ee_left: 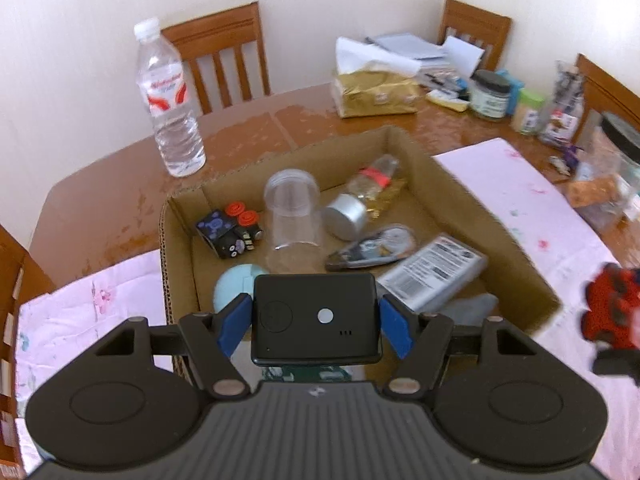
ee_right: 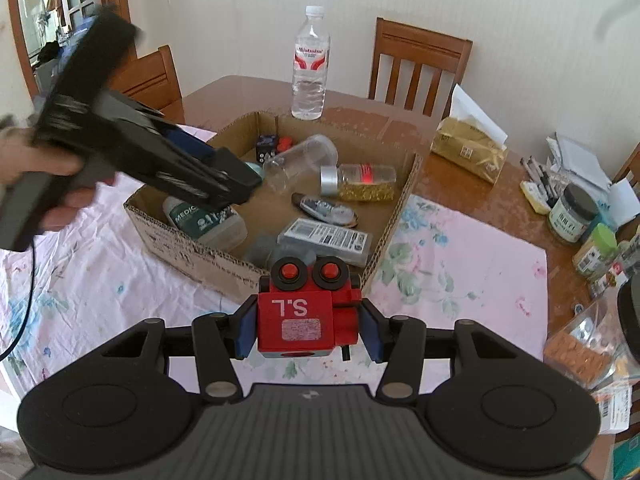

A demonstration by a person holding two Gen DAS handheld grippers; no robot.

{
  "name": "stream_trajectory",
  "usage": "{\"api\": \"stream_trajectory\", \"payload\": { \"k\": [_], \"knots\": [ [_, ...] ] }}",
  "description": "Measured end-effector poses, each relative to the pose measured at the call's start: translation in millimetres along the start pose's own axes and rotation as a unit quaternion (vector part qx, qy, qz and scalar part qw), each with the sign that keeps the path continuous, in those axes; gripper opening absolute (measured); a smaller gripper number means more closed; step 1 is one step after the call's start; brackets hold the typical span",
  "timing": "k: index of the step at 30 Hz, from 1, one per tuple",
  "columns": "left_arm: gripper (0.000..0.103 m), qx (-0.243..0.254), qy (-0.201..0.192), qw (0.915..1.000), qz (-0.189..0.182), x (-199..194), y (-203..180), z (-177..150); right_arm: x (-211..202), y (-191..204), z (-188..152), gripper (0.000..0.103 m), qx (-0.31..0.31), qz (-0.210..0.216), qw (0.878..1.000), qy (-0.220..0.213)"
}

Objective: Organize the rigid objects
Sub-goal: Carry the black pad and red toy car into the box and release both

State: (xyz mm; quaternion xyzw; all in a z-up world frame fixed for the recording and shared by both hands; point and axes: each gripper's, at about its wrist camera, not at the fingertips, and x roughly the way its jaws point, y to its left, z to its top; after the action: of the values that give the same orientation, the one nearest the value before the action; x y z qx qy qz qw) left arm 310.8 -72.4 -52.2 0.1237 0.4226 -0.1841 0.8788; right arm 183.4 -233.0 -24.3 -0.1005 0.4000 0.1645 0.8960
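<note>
Left gripper [ee_left: 315,322]: I have it clamped on a flat black device [ee_left: 315,318], blue pads [ee_left: 234,326] pressed to both its short sides; it hangs over the near edge of the cardboard box [ee_left: 460,184].
Right gripper [ee_right: 306,330]: closed on a red toy robot block [ee_right: 306,314] marked "S.L", with two red buttons in black rings on top. I hold it above the pink floral cloth [ee_right: 460,264], just short of the box's near corner.
Other gripper seen from the right wrist: the left tool [ee_right: 136,148] reaches in from the left over the box, with my hand [ee_right: 44,176] on its handle.
Box contents, left wrist view: a black toy cube with red knobs [ee_left: 232,230] at the far left, a clear plastic jar [ee_left: 294,216] lying beside it, a silver-capped bottle of yellow capsules [ee_left: 362,196] towards the far right, a grey oval gadget [ee_left: 372,248] nearer, a labelled clear case [ee_left: 436,270] on the near right, and a pale blue round thing [ee_left: 236,286] partly hidden behind my left fingers.
Box, right wrist view: a white bottle with a green "MEDIC" label [ee_right: 206,220] lies in the near-left part.
Beyond the box: a water bottle [ee_left: 168,100] stands upright on the wooden table [ee_left: 248,128], just beyond the box's far left.
Far right of the table: a gold tissue pack [ee_left: 376,92], jars [ee_left: 490,94] and papers.
</note>
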Motion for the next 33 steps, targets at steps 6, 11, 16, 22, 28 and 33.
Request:
{"api": "stream_trajectory", "payload": {
  "k": [6, 11, 16, 22, 28, 33],
  "knots": [
    [0.100, -0.016, -0.010, 0.9995, 0.024, 8, 5, 0, 5, 1, 6, 0.056, 0.000, -0.003, 1.000, 0.002],
    [0.100, -0.020, -0.042, 0.9983, 0.035, -13, 8, -5, 11, 0, 12, 0.056, -0.001, 0.000, 1.000, 0.006],
    [0.103, -0.024, -0.086, 0.9947, 0.051, -41, 9, -15, 21, 1, 23, 0.056, 0.000, 0.004, 1.000, 0.005],
    [0.102, -0.052, -0.103, 0.9920, 0.050, -64, 12, -28, 47, -5, 47, 0.056, 0.012, 0.003, 1.000, 0.008],
    [0.102, -0.107, -0.110, 0.9863, 0.061, -77, 22, -42, 84, -16, 72, 0.056, 0.034, -0.009, 0.999, 0.023],
    [0.102, -0.129, -0.110, 0.9826, 0.075, -82, 27, -53, 114, -22, 82, 0.056, 0.049, -0.022, 0.997, 0.051]
  ]
}}
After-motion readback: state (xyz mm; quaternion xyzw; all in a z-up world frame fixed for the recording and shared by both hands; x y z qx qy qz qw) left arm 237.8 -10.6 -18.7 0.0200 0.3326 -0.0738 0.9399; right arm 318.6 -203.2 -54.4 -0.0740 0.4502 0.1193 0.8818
